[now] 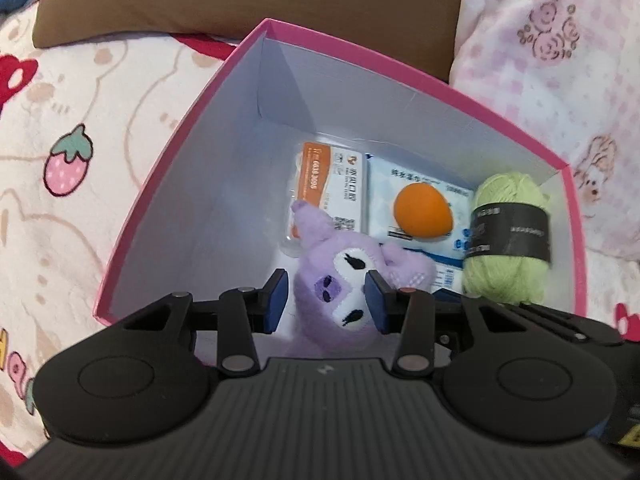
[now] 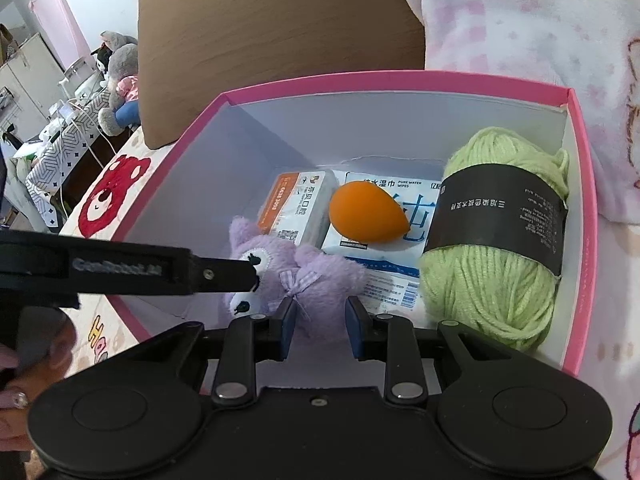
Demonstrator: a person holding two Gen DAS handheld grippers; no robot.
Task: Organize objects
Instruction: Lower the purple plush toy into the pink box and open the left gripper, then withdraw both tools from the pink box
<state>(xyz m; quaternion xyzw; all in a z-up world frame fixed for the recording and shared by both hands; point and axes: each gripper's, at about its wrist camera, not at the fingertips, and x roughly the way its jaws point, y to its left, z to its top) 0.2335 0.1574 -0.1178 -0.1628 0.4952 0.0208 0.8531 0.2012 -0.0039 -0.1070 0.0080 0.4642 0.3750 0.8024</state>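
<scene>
Five things lie in a pink box with white walls that sits on a printed blanket. The biggest is a ball of green yarn with a black paper band, against the box's right wall toward the near right corner. Next is a flat pack of wipes on the floor in the middle, touching the yarn. On the pack's near left corner, close to the near wall, lies the purple plush toy, face turned left and a small checked bow on its body. Both tongs are on it. The right tongs are drawn narrow and pinch its fluffy body just below the bow. The left tongs are narrowed around its head, with one pad on the white face and the other just beside the cheek, so I cannot tell whether they truly grip. The toy looks very light and soft. It should squash under the pads instead of slipping, and it will likely sag if held by one end, so the thick body or the head is the best hold, not an ear or the bow. Behind the toy, a small orange-and-white box lies flat toward the far wall. The smallest thing, an orange egg-shaped sponge, rests on the wipes and could roll if they are nudged.
</scene>
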